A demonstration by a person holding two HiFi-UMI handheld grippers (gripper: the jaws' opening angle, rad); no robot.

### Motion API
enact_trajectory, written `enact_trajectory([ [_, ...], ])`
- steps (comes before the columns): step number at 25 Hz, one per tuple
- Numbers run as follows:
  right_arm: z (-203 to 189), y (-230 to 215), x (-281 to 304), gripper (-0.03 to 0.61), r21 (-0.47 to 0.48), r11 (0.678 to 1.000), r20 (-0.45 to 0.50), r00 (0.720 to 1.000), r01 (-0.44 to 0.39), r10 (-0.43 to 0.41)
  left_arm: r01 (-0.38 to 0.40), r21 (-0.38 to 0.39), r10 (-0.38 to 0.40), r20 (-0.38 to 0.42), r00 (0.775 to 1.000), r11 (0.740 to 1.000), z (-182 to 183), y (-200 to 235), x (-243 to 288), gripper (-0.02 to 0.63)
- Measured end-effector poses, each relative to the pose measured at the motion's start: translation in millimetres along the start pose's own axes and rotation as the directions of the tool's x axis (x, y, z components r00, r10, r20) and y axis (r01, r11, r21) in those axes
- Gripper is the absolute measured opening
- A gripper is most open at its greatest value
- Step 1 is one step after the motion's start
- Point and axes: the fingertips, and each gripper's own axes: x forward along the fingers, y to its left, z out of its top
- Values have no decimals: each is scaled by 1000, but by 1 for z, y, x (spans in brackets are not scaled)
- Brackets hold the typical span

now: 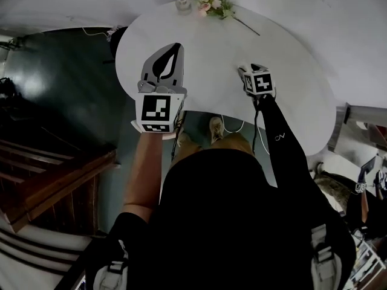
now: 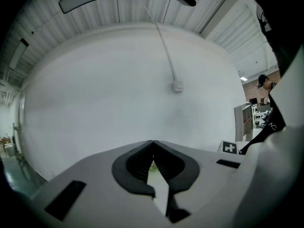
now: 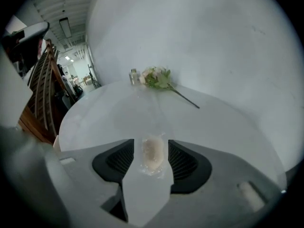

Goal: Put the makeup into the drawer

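Note:
A small clear makeup container with pale beige contents (image 3: 153, 155) lies on the white rounded table (image 1: 290, 71). It sits between the jaws of my right gripper (image 3: 151, 145), which stand open with a narrow gap on either side of it. In the head view my right gripper (image 1: 251, 72) points steeply down at the table's near edge, and the container is hidden beneath it. My left gripper (image 1: 176, 47) hovers level over the table's left part. Its jaws are shut tip to tip (image 2: 153, 142) with nothing held. No drawer shows in any view.
A sprig of pink and white flowers (image 1: 213, 3) (image 3: 156, 77) and a small glass jar (image 1: 183, 5) (image 3: 134, 76) lie at the table's far edge. Wooden steps (image 1: 54, 174) stand on the dark floor at left. A white wall with a cable box (image 2: 177, 85) faces the left gripper.

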Motion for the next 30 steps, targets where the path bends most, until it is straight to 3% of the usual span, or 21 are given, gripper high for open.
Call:
enact_trajectory([
  [4,-29,-11,20,209,-4,1000,-114,993,24,-25,-33,-5,33,-24,999,999,-7,4,-9,9],
  [8,-37,-10,20,100,-42,999,-127,992,15,-20,-51,-4,51,-42,998,999,-13,8,-18,9],
  [12,-2,6,3,94,-104,995,17,1000,0,2,-67,-8,67,-46,997,998,-17,12,-22,9],
  [15,44,27,-27,94,-125,992,189,981,-20,44,-76,-5,75,-40,996,997,-15,16,-25,9],
  [19,100,55,-80,95,-158,987,393,917,-6,68,-94,0,94,-26,995,996,-8,24,-29,9],
  [23,141,85,-135,95,-193,981,542,835,18,91,-98,23,98,-2,995,995,3,25,-36,9],
  [25,160,98,-165,95,-196,980,618,778,18,109,-100,38,99,15,995,994,11,27,-38,9],
  [28,186,112,-212,95,-196,980,739,663,38,122,-111,46,110,31,993,993,18,33,-43,9],
  [30,190,123,-225,95,-223,974,760,634,48,143,-124,45,123,26,992,991,15,36,-48,9],
])
